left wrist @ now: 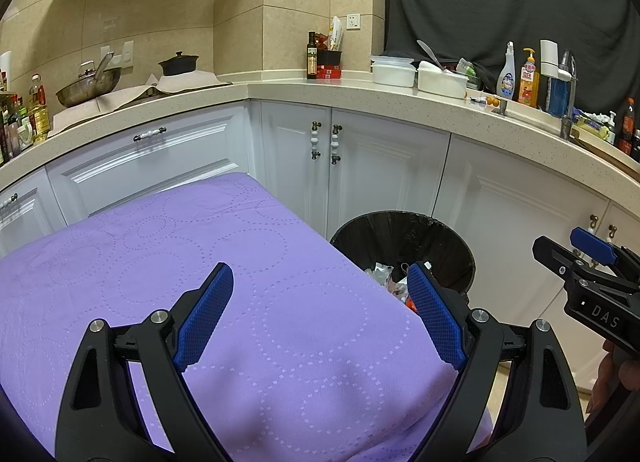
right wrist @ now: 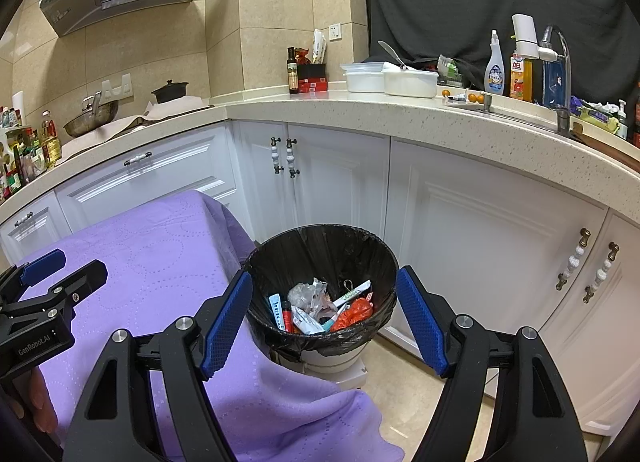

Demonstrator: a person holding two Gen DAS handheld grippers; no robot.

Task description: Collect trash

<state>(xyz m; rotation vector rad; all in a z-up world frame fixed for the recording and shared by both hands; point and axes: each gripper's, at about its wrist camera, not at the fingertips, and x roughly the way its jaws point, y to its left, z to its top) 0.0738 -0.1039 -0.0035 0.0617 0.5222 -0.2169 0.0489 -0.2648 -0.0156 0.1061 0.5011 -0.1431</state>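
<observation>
Reading the print first: "DAS" shows in white on the body of the right gripper (left wrist: 592, 258) as seen from the left wrist; "GenRobot.AI" shows on the body of the left gripper (right wrist: 60, 274) as seen from the right wrist. Bottle labels on the counter (right wrist: 400, 118) are too small to read.

Landmark: trash bin (right wrist: 322, 262), one, round, lined with a black bag, standing upright on the floor with its mouth facing up, against the white cabinets (right wrist: 480, 230).

Trash (right wrist: 320, 308) lies inside the bin, at the bottom. Countable pieces: one crumpled clear wrapper, one orange-red plastic scrap, one white-and-green strip leaning toward the bin's far-right wall, one blue-white flat stick and one red tube side by side near the left wall, long axes running roughly near-to-far. Further scraps beneath cannot be separated.

Purple cloth (left wrist: 160, 262), one, with dotted circle pattern, covers a surface just left of the bin; its corner drapes down beside the bin wall.

Grippers: two. Left gripper (left wrist: 320, 302) hangs above the cloth, left of the bin, jaws spread wide, nothing between the blue pads. Right gripper (right wrist: 324, 314) hangs above the bin, jaws apart, framing the bin's mouth, holding nothing.

Cabinet door handles near the bin: two pairs, plus two drawer handles to the left.
</observation>
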